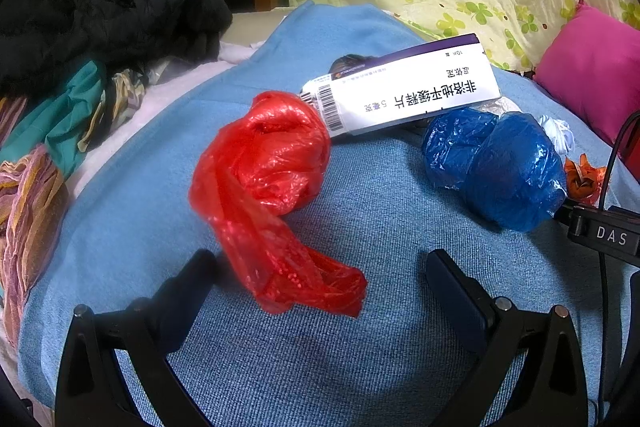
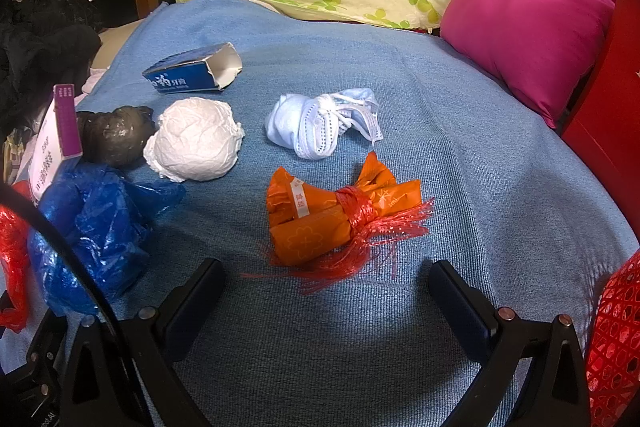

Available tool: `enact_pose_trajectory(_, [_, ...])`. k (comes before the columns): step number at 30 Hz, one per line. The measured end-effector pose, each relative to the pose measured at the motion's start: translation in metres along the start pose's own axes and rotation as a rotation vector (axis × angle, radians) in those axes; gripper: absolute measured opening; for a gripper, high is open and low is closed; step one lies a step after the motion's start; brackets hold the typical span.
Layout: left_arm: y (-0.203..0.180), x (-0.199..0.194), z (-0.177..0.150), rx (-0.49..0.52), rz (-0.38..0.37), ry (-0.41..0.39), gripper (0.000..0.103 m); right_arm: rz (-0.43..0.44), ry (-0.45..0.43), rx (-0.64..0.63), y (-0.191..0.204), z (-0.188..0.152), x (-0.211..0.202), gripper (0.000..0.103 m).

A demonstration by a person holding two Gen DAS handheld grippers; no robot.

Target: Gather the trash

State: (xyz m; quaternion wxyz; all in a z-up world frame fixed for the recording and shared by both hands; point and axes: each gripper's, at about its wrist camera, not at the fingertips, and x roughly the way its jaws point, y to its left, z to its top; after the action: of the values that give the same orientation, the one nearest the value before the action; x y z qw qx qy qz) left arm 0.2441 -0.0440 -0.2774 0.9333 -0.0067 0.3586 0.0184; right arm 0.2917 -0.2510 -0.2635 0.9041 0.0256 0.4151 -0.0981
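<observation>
Left gripper [image 1: 320,279] fingers spread, empty, straddling crumpled red plastic bag [image 1: 268,187]: light, limp, slippery; pinch your grip at bunched tail. Right gripper [image 2: 326,285] likewise released.

Wore matte black plastic fingers [image 1: 188,291] with flat inner pads and silver screws at the knuckles; carried a thin black cable [image 1: 604,267] and white "DAS" lettering [image 1: 611,235] on the side.

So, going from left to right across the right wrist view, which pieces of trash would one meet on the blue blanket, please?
Red plastic bag → blue plastic bag → white paper ball → crumpled face mask
</observation>
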Motion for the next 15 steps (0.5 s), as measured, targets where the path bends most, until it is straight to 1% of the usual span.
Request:
enact_pose_trajectory(6, [0.0013, 0.0010, 0.0014, 0.000, -0.002, 0.009, 0.103, 0.000, 0.000, 0.000, 0.0001, 0.0000, 0.0000, 0.103])
enact_pose_trajectory(10, [0.0020, 0.0020, 0.0035, -0.027, 0.004, 0.021, 0.103, 0.000, 0.000, 0.000, 0.0001, -0.0001, 0.0000, 0.103])
enact_pose_trajectory(13, [0.0018, 0.0009, 0.0055, -0.054, 0.021, 0.060, 0.103, 0.000, 0.000, 0.000, 0.0001, -0.0001, 0.0000, 0.103])
enact_pose_trajectory(15, [0.0024, 0.0008, 0.0073, -0.058, 0.013, 0.096, 0.103, 0.000, 0.000, 0.000, 0.0000, -0.0004, 0.0001, 0.103])
